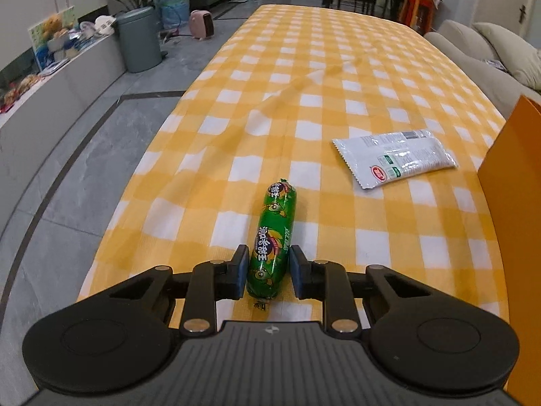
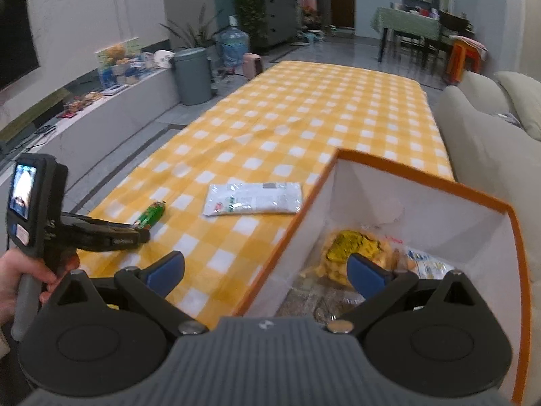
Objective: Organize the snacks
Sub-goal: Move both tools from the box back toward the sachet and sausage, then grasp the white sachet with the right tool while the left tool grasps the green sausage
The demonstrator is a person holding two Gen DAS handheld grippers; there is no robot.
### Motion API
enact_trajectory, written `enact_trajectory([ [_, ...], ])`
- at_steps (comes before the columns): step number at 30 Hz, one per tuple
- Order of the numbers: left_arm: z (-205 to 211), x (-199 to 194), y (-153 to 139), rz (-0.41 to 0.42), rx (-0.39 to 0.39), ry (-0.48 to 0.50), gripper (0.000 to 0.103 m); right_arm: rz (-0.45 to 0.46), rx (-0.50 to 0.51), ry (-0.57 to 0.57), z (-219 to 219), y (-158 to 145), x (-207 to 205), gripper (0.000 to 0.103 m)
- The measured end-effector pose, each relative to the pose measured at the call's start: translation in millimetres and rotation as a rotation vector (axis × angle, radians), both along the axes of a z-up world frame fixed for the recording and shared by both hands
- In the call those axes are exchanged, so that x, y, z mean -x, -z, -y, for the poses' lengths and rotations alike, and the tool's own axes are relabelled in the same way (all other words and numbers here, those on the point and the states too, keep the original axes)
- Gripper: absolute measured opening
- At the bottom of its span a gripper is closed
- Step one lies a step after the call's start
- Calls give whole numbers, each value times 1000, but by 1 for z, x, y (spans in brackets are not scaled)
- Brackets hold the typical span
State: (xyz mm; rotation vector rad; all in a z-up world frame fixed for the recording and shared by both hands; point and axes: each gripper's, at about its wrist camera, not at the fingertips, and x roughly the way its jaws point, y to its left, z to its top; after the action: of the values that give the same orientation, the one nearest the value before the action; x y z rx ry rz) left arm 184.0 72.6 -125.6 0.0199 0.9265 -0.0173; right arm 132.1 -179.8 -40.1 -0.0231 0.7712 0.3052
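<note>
A green sausage snack (image 1: 273, 242) lies on the yellow checked tablecloth (image 1: 304, 77). My left gripper (image 1: 267, 272) straddles its near end, jaws partly closed with small gaps on each side of the wrapper. It also shows in the right wrist view (image 2: 140, 231), with the sausage (image 2: 152, 216) poking out ahead. A white snack packet (image 1: 395, 157) lies flat to the right; it also shows in the right wrist view (image 2: 253, 199). My right gripper (image 2: 265, 269) is wide open and empty, straddling the wall of the orange box (image 2: 422, 182), which holds several snack packs (image 2: 351, 250).
The orange box wall (image 1: 514, 223) stands at the right edge of the left wrist view. A beige sofa (image 2: 487, 142) runs along the table's right side. A grey bin (image 2: 192, 76) and a low white counter stand on the floor to the left.
</note>
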Motion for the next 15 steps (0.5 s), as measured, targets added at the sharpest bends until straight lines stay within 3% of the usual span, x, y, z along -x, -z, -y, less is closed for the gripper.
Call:
enact_trajectory([
  [3,-5,-3,0,-11,20,15,28,34,33,-77,-4,-11,-12,100],
  [7,-17,-8,0,-19,84,22,27,83,96,-274,-18,-23,-41,100],
  [12,-26,-13,-1,-35,129,60,27,131,348,-716,-57,-16,-63,100],
  [15,-33,-15,-2,-47,164,78,27,78,478,-916,-79,-1,-82,99],
])
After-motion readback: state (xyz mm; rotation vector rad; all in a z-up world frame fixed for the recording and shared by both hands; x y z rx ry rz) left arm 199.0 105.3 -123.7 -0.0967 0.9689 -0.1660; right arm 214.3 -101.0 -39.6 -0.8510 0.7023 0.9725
